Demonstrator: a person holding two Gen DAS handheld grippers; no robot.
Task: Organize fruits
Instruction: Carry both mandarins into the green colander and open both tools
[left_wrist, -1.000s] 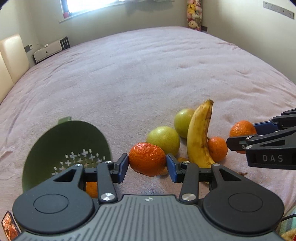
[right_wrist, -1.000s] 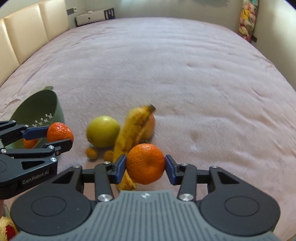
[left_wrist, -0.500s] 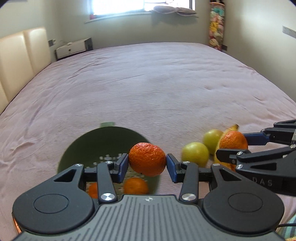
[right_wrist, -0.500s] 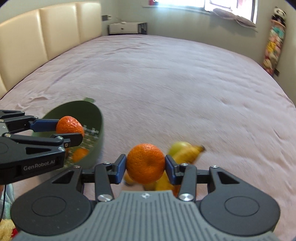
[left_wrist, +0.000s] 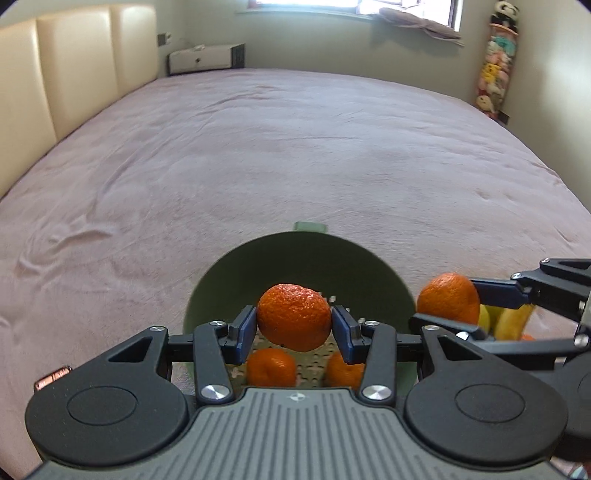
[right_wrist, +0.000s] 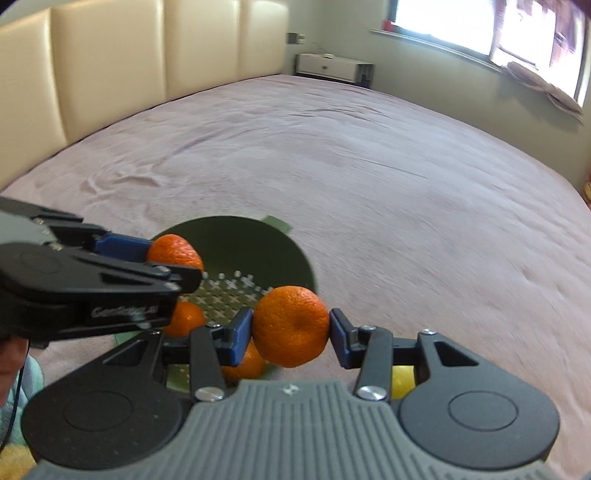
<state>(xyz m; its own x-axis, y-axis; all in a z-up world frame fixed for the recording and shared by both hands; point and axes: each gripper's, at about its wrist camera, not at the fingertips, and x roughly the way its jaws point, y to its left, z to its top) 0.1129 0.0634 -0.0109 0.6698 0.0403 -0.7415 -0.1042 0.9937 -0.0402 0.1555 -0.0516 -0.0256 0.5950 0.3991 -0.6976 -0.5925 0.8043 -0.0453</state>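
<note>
Left wrist view fills mostly with the mauve bedspread (left_wrist: 295, 155), a cream padded headboard (left_wrist: 74, 62) at upper left. Lower centre sits the green colander (left_wrist: 295, 266), two mandarins (left_wrist: 271, 367) lying on its perforated floor. Above its opening the left gripper (left_wrist: 294, 325) has its jaws partly closed, blue pads pressing both sides of a mandarin (left_wrist: 294, 317). At the right edge the right gripper (left_wrist: 448, 306) clamps a second mandarin (left_wrist: 448, 297), with a banana (left_wrist: 511, 325) partly hidden behind it. In the right wrist view that second mandarin is at lower centre, over the colander's near rim.
</note>
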